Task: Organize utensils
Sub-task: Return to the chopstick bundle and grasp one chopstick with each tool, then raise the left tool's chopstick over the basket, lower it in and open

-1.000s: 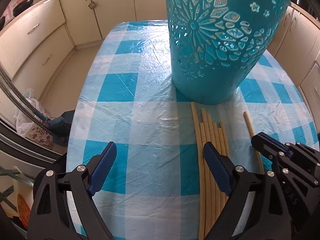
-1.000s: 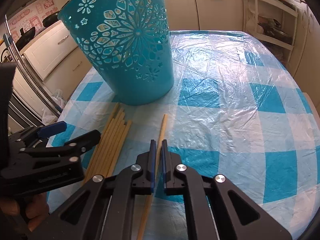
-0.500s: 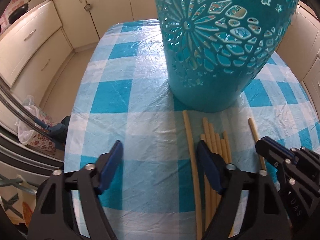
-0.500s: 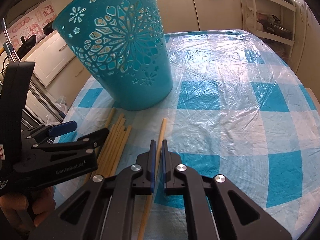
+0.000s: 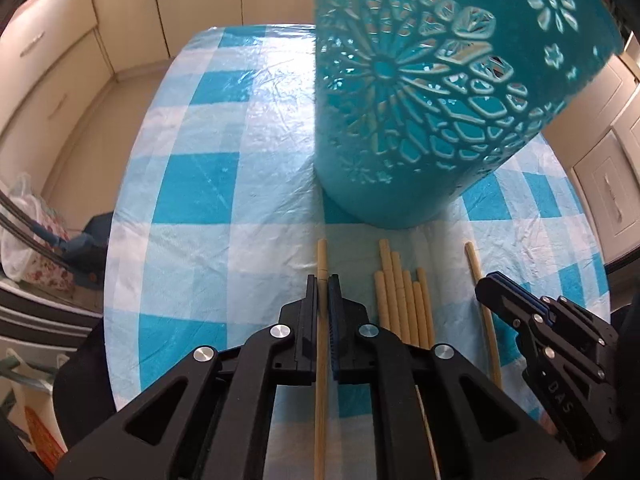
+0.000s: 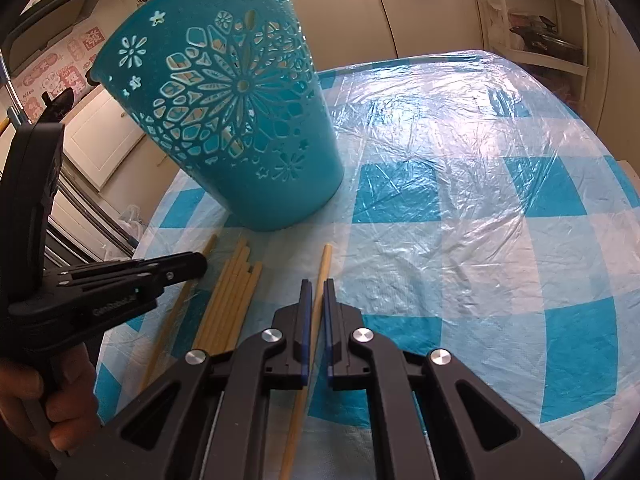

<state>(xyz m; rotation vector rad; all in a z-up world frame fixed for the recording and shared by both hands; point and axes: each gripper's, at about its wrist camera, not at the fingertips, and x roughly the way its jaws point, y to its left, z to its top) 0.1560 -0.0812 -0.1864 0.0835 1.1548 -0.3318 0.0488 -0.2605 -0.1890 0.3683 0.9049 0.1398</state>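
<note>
A teal cut-out basket (image 5: 420, 100) (image 6: 240, 120) stands upright on the checked tablecloth (image 5: 224, 168). In front of it lie pale wooden sticks. My left gripper (image 5: 323, 278) is closing onto the leftmost stick (image 5: 322, 252), and its pads press both sides. A bundle of several sticks (image 5: 404, 304) (image 6: 232, 300) lies between the two grippers. My right gripper (image 6: 318, 282) is shut on the rightmost stick (image 6: 326, 256). Each gripper shows in the other's view: the left gripper (image 6: 198, 264), the right gripper (image 5: 486, 280). Whether either stick is off the cloth I cannot tell.
A hand (image 6: 40, 412) holds the left gripper's handle. The table's left edge (image 5: 116, 232) drops to the floor, where a plastic bag (image 5: 24, 216) sits. Cream cabinets (image 5: 60, 60) line the walls. An open shelf rack (image 6: 540, 40) stands at the far right.
The left gripper's jaws stood wide apart and have shut on the leftmost stick, which now sits apart from the bundle. The left view has moved closer to the basket. The right gripper stays shut on its stick.
</note>
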